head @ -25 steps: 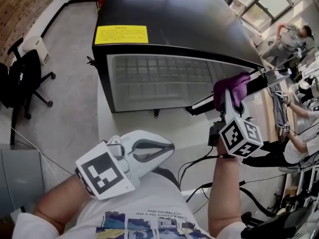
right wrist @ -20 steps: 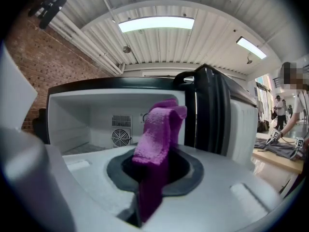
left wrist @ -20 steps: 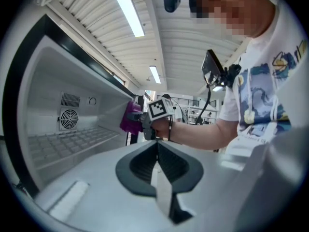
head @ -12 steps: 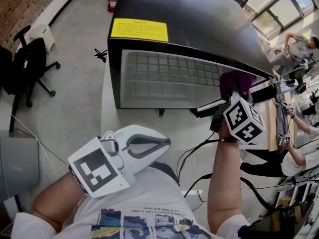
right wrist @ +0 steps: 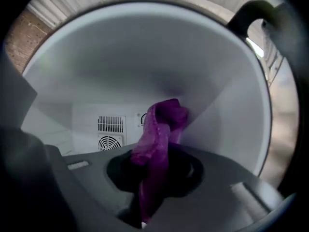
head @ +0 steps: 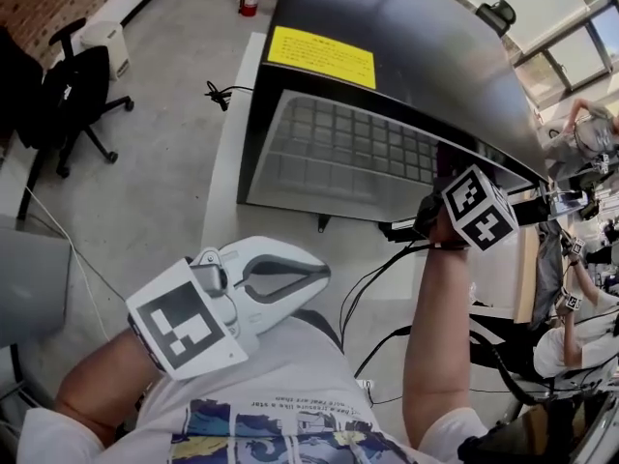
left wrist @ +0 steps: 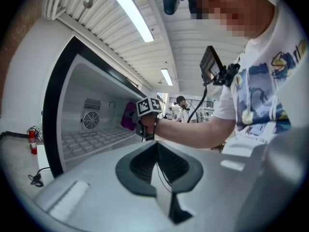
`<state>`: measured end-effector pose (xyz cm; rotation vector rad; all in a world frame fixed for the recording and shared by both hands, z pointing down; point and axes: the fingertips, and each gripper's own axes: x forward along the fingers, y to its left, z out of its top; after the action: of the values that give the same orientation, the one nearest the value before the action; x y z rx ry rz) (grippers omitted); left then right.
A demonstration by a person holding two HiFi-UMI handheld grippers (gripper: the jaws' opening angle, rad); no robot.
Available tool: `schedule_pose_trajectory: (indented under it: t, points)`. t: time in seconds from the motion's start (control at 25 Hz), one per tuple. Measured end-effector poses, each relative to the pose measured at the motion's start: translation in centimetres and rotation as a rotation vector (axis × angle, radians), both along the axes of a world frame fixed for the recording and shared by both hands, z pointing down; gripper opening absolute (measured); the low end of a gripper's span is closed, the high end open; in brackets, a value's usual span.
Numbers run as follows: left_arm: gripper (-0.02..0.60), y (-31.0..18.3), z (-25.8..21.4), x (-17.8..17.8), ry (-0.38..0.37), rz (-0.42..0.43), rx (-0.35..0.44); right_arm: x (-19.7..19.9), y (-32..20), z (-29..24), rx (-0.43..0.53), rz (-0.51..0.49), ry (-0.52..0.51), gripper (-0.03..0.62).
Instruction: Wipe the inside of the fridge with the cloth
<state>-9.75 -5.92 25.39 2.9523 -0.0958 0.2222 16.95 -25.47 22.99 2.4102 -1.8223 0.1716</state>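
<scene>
The open fridge (head: 406, 37) fills the upper middle of the head view. The right gripper (right wrist: 154, 158) reaches into it, its fingers clamped on the purple cloth (right wrist: 158, 127). The cloth stands up at the centre of the right gripper view, close to the white inner wall, with a round fan vent (right wrist: 109, 143) to its left. The left gripper (head: 308, 280) is at the lower left of the head view, outside the fridge, its fingers pressed together with nothing between them.

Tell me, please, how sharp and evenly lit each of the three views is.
Head view: sharp, daylit, but the wide lens bows the fridge. Left gripper view: ceiling lights blown out, dark round border. Right gripper view: dim inside the fridge, the cloth close and blurred, the fan grille behind it clearer.
</scene>
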Motion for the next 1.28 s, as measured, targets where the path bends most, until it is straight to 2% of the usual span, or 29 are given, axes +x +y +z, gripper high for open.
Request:
schedule_pose_trajectory:
  t: [0.4, 0.88, 1.0, 1.2, 1.28]
  points:
    - [0.006, -0.5, 0.4, 0.0, -0.014, -0.076, 0.001, -0.1, -4.7, 0.6, -0.001, -0.018, 0.025, 0.061]
    - [0.006, -0.2, 0.6, 1.5, -0.034, -0.116, -0.006, -0.3, -7.5, 1.3, -0.013, -0.081, 0.05, 0.061]
    - [0.006, -0.3, 0.7, 1.6, -0.038, -0.127, -0.009, -0.6, -8.2, 1.0, -0.014, -0.114, 0.085, 0.061]
    - [0.006, -0.3, 0.6, 1.7, -0.035, -0.144, -0.021, -1.3, -8.2, 3.1, -0.12, -0.141, 0.127, 0.061]
    - [0.006, -0.3, 0.5, 1.6, -0.03, -0.147, -0.02, -1.9, -8.8, 3.1, -0.132, -0.17, 0.172, 0.061]
